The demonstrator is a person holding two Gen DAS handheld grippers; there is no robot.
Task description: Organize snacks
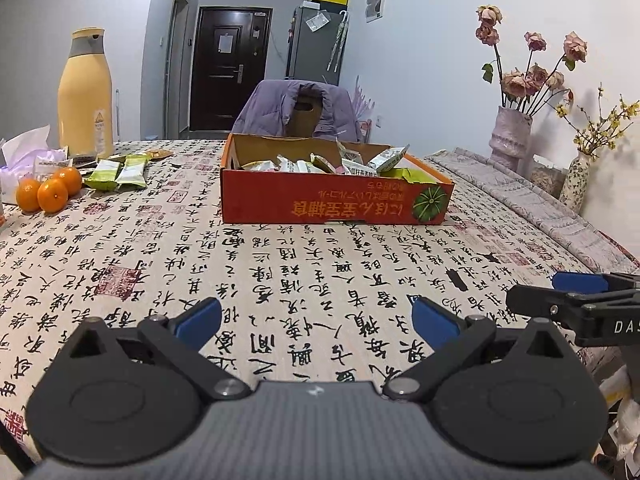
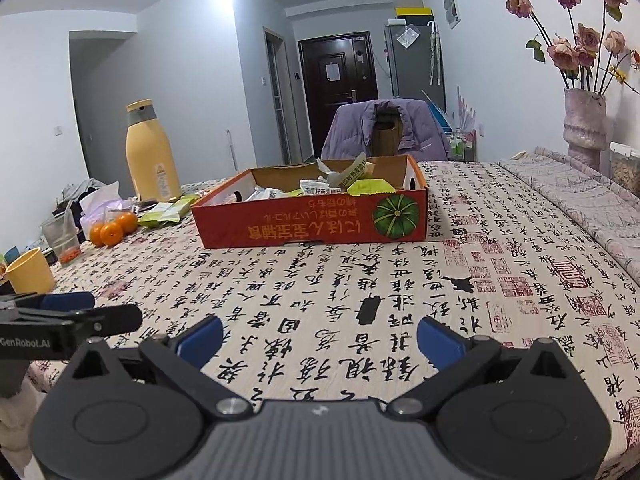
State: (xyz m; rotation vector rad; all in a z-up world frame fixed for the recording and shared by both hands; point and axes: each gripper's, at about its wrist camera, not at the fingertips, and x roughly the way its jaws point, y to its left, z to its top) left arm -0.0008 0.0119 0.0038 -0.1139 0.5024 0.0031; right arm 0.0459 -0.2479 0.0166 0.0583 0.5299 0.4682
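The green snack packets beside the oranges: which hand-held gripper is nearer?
Left. The left hand-held gripper sits on the green snack packets' side; the right hand-held gripper is farther across the table, beyond it.

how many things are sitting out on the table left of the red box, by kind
oranges: 3
green snack packets: 2 clear ones, more behind hard to tell
yellow bottle: 1
yellow cup: 1
clear plastic cup: 1
total: 8 that can be counted

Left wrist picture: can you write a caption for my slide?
Open left gripper hovers over the table, facing an orange box of snacks.
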